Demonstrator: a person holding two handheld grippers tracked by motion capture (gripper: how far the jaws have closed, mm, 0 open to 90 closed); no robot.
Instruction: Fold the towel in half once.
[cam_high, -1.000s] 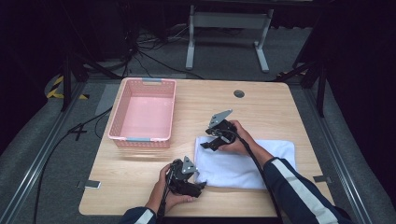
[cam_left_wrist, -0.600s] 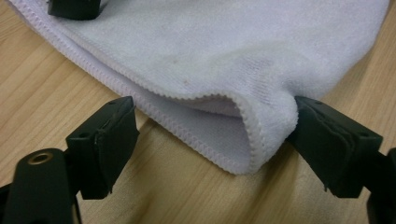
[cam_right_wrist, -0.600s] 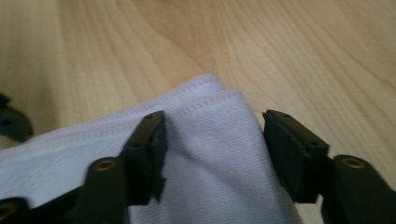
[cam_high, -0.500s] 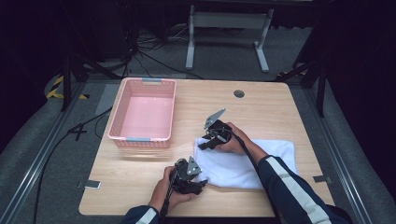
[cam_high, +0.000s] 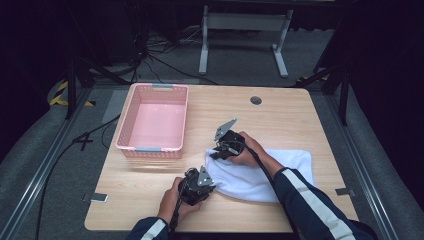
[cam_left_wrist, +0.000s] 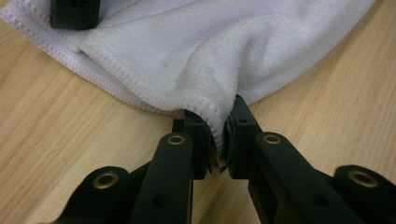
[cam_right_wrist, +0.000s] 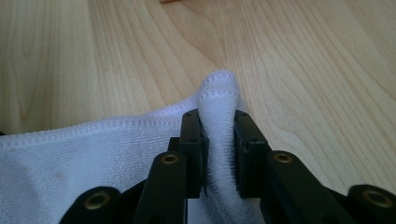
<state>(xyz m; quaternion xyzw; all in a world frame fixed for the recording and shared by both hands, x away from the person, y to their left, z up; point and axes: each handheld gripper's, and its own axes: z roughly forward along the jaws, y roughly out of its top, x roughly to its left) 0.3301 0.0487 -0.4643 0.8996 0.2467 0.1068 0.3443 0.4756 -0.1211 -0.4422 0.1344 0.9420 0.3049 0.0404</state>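
On the wooden table (cam_high: 280, 112) your white towel (cam_high: 260, 172) lies limp and soft; left gripper (cam_left_wrist: 218, 140) and right gripper (cam_right_wrist: 218, 135) have just been closing and now pinch its hemmed left corners, a sound hold.

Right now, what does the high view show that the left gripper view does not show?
High view alone: the pink basket, the person's hands, and the whole table. Left gripper view alone: the hem of the white towel bunched between the closed jaws of the left gripper. Both: the towel on the wooden tabletop, with both the left and the right gripper at its edge.
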